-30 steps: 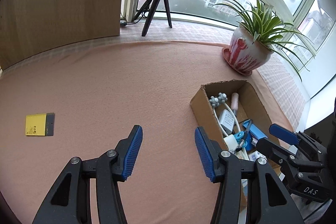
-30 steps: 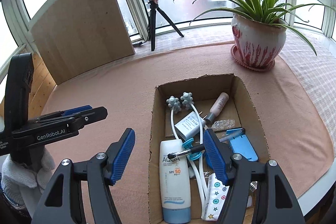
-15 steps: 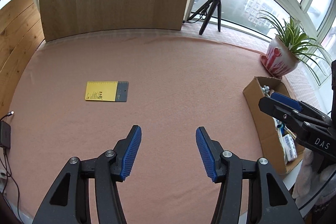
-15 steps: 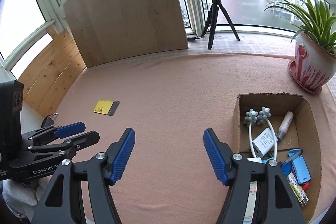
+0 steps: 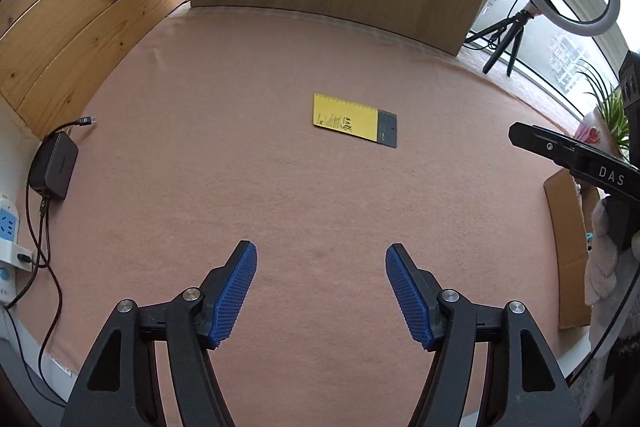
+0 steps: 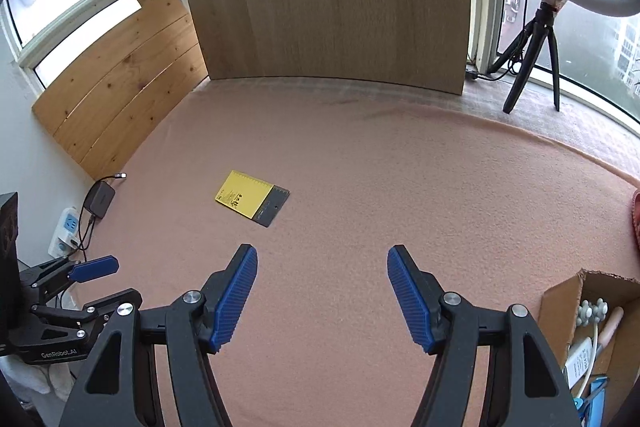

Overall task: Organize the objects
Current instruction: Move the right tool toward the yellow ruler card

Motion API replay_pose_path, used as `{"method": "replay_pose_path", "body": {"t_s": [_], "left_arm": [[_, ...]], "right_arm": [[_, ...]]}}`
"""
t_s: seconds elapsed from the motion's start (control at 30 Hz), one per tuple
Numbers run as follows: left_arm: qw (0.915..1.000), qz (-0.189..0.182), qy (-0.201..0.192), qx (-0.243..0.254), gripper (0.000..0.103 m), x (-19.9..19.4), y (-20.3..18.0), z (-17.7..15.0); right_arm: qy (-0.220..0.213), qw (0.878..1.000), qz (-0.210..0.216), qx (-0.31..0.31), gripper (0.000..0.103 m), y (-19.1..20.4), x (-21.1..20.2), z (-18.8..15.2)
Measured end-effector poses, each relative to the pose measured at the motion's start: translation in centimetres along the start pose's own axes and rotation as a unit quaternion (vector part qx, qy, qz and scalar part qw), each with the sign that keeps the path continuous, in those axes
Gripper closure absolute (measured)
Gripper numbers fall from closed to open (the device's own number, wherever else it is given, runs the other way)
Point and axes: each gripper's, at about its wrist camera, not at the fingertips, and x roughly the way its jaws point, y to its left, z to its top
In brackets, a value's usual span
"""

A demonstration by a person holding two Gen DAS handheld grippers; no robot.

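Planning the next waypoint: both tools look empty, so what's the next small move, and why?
Probably ease the left tool forward and down toward the yellow card. It is the only loose item on the pink cloth, lying flat straight ahead of that tool, and its jaws stand open and empty. The box sits off to the right for dropping it in afterwards.
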Motion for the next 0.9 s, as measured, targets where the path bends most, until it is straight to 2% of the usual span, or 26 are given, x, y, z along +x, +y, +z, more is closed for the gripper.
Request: {"method": "replay_pose_path", "body": {"t_s": [0.1, 0.33, 0.6, 0.77, 0.9], "left_arm": [[0.9995, 0.011, 0.01, -0.027, 0.033, 0.8, 2.3, -1.2], [0.9984, 0.026, 0.012, -0.048, 0.033, 0.5, 5.3, -3.1], [0.9959, 0.047, 0.01, -0.077, 0.033, -0.2, 8.4, -3.9], [0.9945, 0.048, 0.011, -0.092, 0.033, -0.5, 9.6, -4.1], [0.9943, 0.049, 0.01, -0.094, 0.033, -0.7, 9.8, -4.1]], "right_arm": [[0.013, 1.0, 0.011, -0.021, 0.039, 1.1, 2.2, 1.0], [0.053, 0.995, 0.035, -0.075, 0.039, 4.2, 8.0, 3.5], [0.091, 0.99, 0.051, -0.09, 0.039, 6.4, 14.5, 6.0], [0.107, 0.987, 0.055, -0.101, 0.039, 6.9, 16.9, 7.3], [0.129, 0.986, 0.071, -0.083, 0.039, 6.6, 18.7, 8.2]]}}
